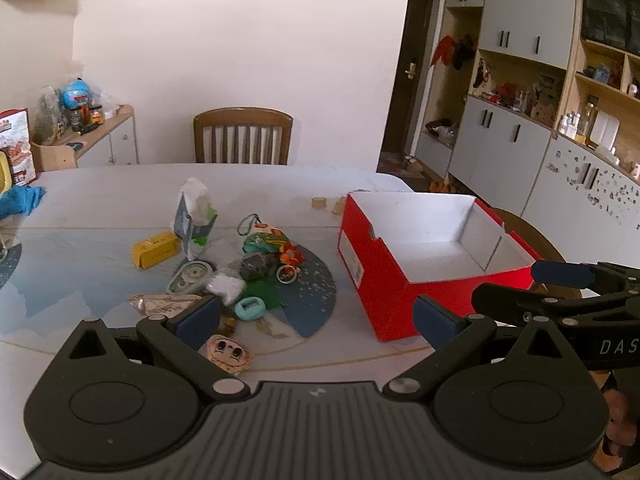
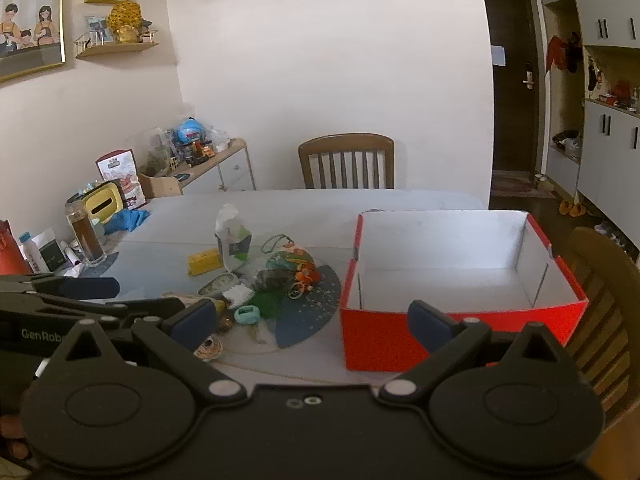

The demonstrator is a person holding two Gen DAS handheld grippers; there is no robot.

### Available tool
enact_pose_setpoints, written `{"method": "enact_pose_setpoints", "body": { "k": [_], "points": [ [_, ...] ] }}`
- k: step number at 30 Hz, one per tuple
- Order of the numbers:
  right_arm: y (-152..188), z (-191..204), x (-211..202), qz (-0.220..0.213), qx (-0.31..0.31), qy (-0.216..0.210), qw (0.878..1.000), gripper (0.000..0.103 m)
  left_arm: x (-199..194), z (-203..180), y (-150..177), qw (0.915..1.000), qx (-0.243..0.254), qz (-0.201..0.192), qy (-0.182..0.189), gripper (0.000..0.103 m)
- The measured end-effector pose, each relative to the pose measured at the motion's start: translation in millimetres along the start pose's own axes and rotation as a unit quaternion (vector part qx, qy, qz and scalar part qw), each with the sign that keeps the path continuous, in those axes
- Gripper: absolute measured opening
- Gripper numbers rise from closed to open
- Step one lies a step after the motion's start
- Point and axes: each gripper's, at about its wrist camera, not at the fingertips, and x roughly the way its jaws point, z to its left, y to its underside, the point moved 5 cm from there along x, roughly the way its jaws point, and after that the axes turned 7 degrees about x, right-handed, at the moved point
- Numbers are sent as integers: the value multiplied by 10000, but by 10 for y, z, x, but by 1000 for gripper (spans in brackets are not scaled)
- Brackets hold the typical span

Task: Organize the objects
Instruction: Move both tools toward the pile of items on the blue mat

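A pile of small objects lies mid-table: a yellow box [image 1: 155, 249], a white-green pouch [image 1: 194, 218], a colourful pouch [image 1: 267, 240], a grey stone-like lump [image 1: 258, 266], a teal case [image 1: 250, 308], an oval tape dispenser [image 1: 190, 277] and a face-printed token [image 1: 228, 351]. An open red box [image 1: 424, 252], white inside and empty, stands to the right. My left gripper [image 1: 316, 316] is open and empty, near the table's front edge. My right gripper [image 2: 312, 318] is open and empty, in front of the red box [image 2: 452, 280] and the pile [image 2: 260, 280].
A wooden chair [image 1: 242, 136] stands at the table's far side, another [image 2: 600, 280] at the right. A blue cloth [image 1: 20, 200], a glass jar [image 2: 86, 236] and a yellow tissue box [image 2: 102, 204] sit at the table's left. Cabinets [image 1: 520, 140] line the right wall.
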Motion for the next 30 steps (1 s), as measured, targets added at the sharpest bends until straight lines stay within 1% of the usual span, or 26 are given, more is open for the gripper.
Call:
{"method": "enact_pose_setpoints", "body": {
  "k": [11, 14, 15, 17, 24, 27, 30],
  "points": [
    [-5, 270, 264, 124, -76, 48, 9999, 101, 140, 376, 39, 9999, -118, 83, 83, 102],
    [-6, 382, 354, 186, -179, 52, 9997, 101, 166, 514, 25, 9999, -112, 24, 69, 103],
    [-8, 419, 383, 207, -210, 42, 9996, 101, 174, 570, 16, 10000, -90, -24, 5, 103],
    [-9, 491, 448, 237, -249, 27, 9994, 101, 221, 697, 10, 9995, 22, -31, -305, 103],
    [34, 728, 759, 508, -438, -144, 9976, 101, 491, 1117, 95, 9989, 86, 212, -406, 103],
    [109, 871, 932, 685, -672, -212, 9952, 101, 645, 1260, 184, 9984, 113, 413, -372, 103],
    [215, 993, 1127, 946, -853, -258, 9915, 100, 826, 1376, 256, 9976, 93, 644, -236, 103]
  ]
}}
